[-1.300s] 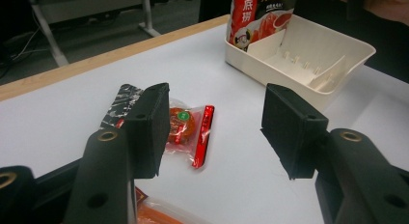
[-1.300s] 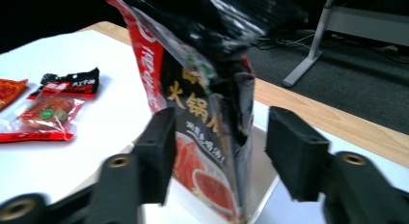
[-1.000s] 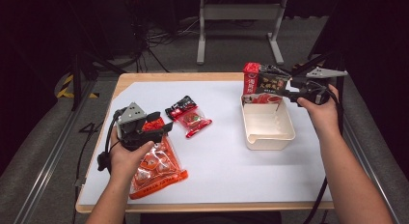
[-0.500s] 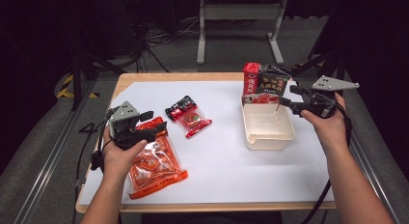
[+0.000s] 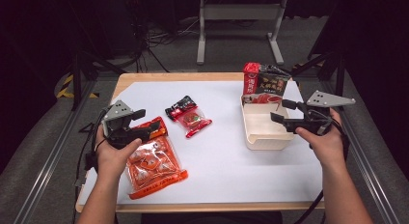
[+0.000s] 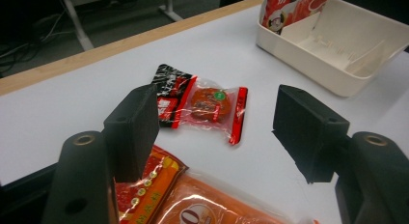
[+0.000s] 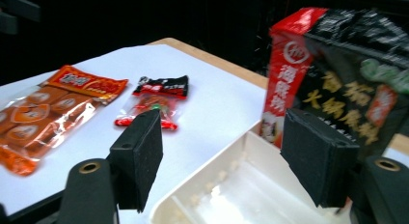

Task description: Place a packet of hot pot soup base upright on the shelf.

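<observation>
A large orange snack pack (image 5: pixel 153 165) lies flat at the near left of the white table. My left gripper (image 5: pixel 147 123) hovers open over the pack's far end; in the left gripper view the gripper (image 6: pixel 217 118) has nothing between its jaws, with the orange pack (image 6: pixel 193 204) just below. A small red-and-black packet (image 5: pixel 188 117) lies mid-table (image 6: pixel 202 101). A white bin (image 5: pixel 263 132) sits at the right, and a red-and-black bag (image 5: pixel 264 83) stands upright at its far end. My right gripper (image 5: pixel 280 111) is open above the bin, short of the bag (image 7: pixel 347 64).
The white sheet covers a wooden table (image 5: pixel 178 78) whose edges drop off on all sides. The bin's near part (image 7: pixel 231 185) holds nothing. Metal rails (image 5: pixel 48 156) run along both sides, and a frame stand (image 5: pixel 238 21) is on the floor beyond the table.
My right gripper has drawn back from the standing bag toward the person and sits lower over the bin. My left gripper has shifted slightly left over the orange pack. Both stay open.
</observation>
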The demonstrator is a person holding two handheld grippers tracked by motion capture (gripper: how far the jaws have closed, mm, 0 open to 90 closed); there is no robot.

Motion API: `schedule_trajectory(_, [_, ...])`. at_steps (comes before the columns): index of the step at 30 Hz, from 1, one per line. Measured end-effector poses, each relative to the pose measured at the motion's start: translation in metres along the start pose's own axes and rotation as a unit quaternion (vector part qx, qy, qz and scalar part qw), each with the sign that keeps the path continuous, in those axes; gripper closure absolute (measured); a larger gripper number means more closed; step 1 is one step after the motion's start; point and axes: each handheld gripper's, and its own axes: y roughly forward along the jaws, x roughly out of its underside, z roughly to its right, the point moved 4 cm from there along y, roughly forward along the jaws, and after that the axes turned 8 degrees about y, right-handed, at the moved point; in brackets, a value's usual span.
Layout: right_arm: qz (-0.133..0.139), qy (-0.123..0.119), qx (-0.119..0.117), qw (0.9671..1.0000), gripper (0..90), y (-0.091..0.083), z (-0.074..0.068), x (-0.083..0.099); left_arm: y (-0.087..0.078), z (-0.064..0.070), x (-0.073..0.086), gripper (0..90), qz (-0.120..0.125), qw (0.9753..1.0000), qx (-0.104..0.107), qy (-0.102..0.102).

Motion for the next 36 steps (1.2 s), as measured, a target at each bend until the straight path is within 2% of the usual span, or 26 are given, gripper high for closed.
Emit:
schedule_trajectory(3, [-0.028,0.003,-0.002,0.9996,30.7,0.005,-0.007,0.005,-0.002,-0.003,0.001,33.7,0.002,1.0,-0.003,-0.002])
schedule_trajectory(4, [-0.029,0.002,-0.001,0.9996,30.4,0.005,-0.008,0.005,-0.003,-0.005,0.001,33.7,0.001,1.0,-0.004,-0.002])
schedule_trajectory(7, [-0.023,-0.003,-0.02,0.9995,29.6,0.006,-0.017,0.004,-0.003,-0.009,0.003,34.2,-0.001,0.9999,-0.014,-0.004])
schedule_trajectory(12, [-0.025,-0.017,-0.033,0.999,29.2,0.009,-0.028,0.005,-0.002,-0.013,0.005,34.8,-0.006,0.9999,-0.01,-0.007])
schedule_trajectory(23, [-0.035,-0.024,-0.052,0.9978,29.2,0.015,-0.043,0.014,-0.003,-0.023,0.009,35.4,-0.01,0.9999,-0.01,-0.008])
schedule_trajectory(28, [-0.04,-0.027,-0.056,0.9973,29.0,0.018,-0.046,0.019,-0.005,-0.032,0.014,33.4,-0.012,0.9996,-0.012,-0.023])
schedule_trajectory(30, [-0.04,-0.027,-0.058,0.9971,28.8,0.02,-0.047,0.02,-0.007,-0.037,0.017,33.1,-0.012,0.9993,-0.026,-0.022])
schedule_trajectory(36, [-0.046,-0.034,-0.063,0.9964,28.4,0.025,-0.051,0.023,-0.006,-0.054,0.033,31.5,-0.018,0.9983,-0.047,-0.029])
